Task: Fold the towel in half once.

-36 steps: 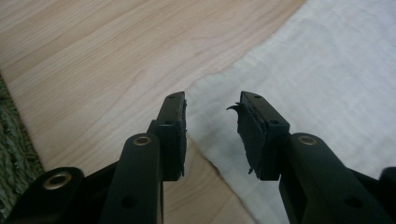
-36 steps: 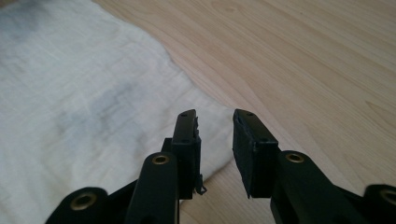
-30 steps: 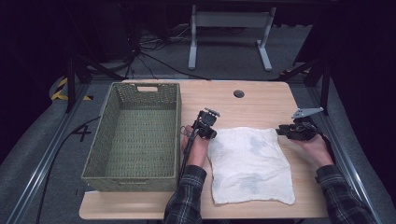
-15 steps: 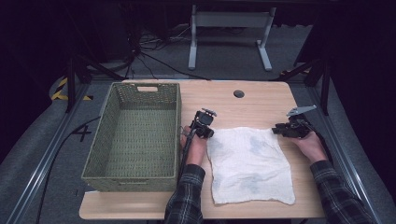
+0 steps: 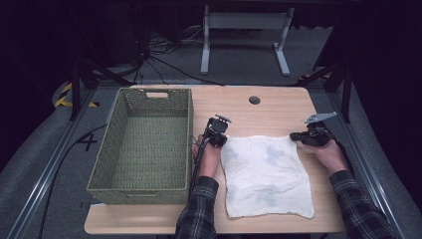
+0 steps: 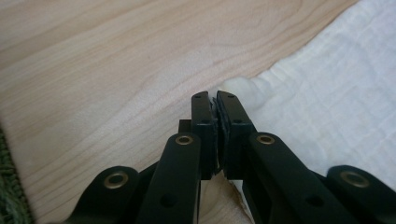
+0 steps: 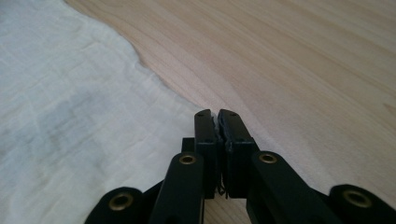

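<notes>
I have the left gripper (image 5: pixel 219 138) pinching the cloth's (image 5: pixel 266 177) far-left corner, the right gripper (image 5: pixel 304 137) pinching its far-right corner. The cloth lies flat on the counter (image 5: pixel 271 112), stretching from both grippers back toward me. Its long axis runs near to far.

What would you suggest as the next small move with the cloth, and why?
Probably lift both far corners together and carry them toward the near edge. The left gripper and right gripper are each shut on a far corner of the white cloth, which lies flat.
</notes>
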A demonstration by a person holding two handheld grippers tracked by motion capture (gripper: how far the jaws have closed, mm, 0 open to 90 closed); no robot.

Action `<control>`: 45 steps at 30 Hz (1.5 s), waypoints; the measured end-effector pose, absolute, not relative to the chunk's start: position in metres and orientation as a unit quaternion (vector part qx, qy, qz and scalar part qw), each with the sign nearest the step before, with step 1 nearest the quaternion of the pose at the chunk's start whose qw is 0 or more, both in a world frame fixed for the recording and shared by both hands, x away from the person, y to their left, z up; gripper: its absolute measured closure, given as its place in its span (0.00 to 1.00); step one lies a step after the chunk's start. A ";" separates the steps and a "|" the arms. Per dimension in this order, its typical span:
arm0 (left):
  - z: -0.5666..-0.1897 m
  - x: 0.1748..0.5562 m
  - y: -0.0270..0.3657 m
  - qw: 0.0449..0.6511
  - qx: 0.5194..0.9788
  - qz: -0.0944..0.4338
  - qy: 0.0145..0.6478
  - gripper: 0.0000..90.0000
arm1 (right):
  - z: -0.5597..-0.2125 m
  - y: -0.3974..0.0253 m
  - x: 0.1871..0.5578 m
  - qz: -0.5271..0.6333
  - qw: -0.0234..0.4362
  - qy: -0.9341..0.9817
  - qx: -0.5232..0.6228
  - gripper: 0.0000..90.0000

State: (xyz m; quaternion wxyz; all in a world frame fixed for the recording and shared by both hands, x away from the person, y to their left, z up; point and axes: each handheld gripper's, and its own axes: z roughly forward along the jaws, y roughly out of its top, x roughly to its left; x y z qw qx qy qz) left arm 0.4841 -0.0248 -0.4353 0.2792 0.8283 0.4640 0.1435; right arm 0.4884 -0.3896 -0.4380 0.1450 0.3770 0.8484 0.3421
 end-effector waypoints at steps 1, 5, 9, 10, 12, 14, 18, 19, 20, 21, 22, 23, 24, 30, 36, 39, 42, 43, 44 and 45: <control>-0.433 0.484 -0.024 0.282 0.826 0.146 0.465 0.96 | -0.436 -0.390 0.487 0.343 0.148 0.847 0.378 0.97; -0.426 0.482 -0.022 0.288 0.821 0.160 0.467 0.96 | -0.430 -0.393 0.485 0.347 0.153 0.845 0.376 0.97; -0.420 0.474 -0.019 0.299 0.814 0.168 0.470 0.96 | -0.420 -0.398 0.478 0.360 0.157 0.840 0.374 0.98; -0.419 0.471 -0.019 0.302 0.813 0.168 0.469 0.96 | -0.419 -0.398 0.476 0.362 0.156 0.840 0.372 0.98; -0.418 0.466 -0.018 0.303 0.813 0.172 0.466 0.96 | -0.417 -0.398 0.470 0.362 0.157 0.842 0.367 0.98; -0.417 0.460 -0.018 0.299 0.814 0.179 0.464 0.96 | -0.414 -0.399 0.464 0.366 0.154 0.842 0.364 0.98; -0.415 0.444 -0.019 0.303 0.813 0.181 0.463 0.96 | -0.412 -0.400 0.450 0.375 0.145 0.842 0.361 0.97; -0.415 0.444 -0.019 0.303 0.813 0.181 0.463 0.96 | -0.412 -0.400 0.450 0.375 0.145 0.842 0.361 0.97; -0.414 0.437 -0.019 0.302 0.814 0.186 0.459 0.96 | -0.413 -0.402 0.441 0.367 0.147 0.846 0.357 0.97; -0.414 0.434 -0.019 0.304 0.814 0.185 0.459 0.96 | -0.413 -0.402 0.437 0.365 0.146 0.848 0.356 0.97; -0.414 0.431 -0.019 0.305 0.813 0.184 0.460 0.96 | -0.413 -0.403 0.433 0.364 0.146 0.849 0.354 0.97; -0.415 0.426 -0.019 0.304 0.813 0.187 0.461 0.96 | -0.413 -0.404 0.431 0.365 0.145 0.849 0.353 0.97; -0.415 0.422 -0.019 0.305 0.812 0.186 0.461 0.96 | -0.412 -0.404 0.427 0.368 0.141 0.849 0.353 0.97; -0.411 0.402 -0.021 0.304 0.811 0.203 0.457 0.96 | -0.410 -0.402 0.406 0.374 0.132 0.851 0.344 0.97; -0.407 0.380 -0.020 0.316 0.812 0.198 0.448 0.96 | -0.411 -0.404 0.390 0.375 0.123 0.855 0.338 0.97; -0.410 0.369 -0.017 0.317 0.815 0.191 0.445 0.96 | -0.412 -0.404 0.383 0.372 0.120 0.857 0.334 0.97; -0.412 0.359 -0.015 0.322 0.818 0.181 0.441 0.96 | -0.411 -0.405 0.374 0.373 0.118 0.859 0.329 0.97; -0.413 0.356 -0.014 0.327 0.818 0.175 0.439 0.96 | -0.411 -0.405 0.371 0.374 0.118 0.859 0.328 0.97; -0.413 0.354 -0.014 0.331 0.819 0.170 0.437 0.96 | -0.411 -0.406 0.368 0.374 0.118 0.860 0.328 0.97; -0.413 0.350 -0.015 0.330 0.821 0.168 0.434 0.96 | -0.411 -0.407 0.366 0.375 0.118 0.859 0.327 0.97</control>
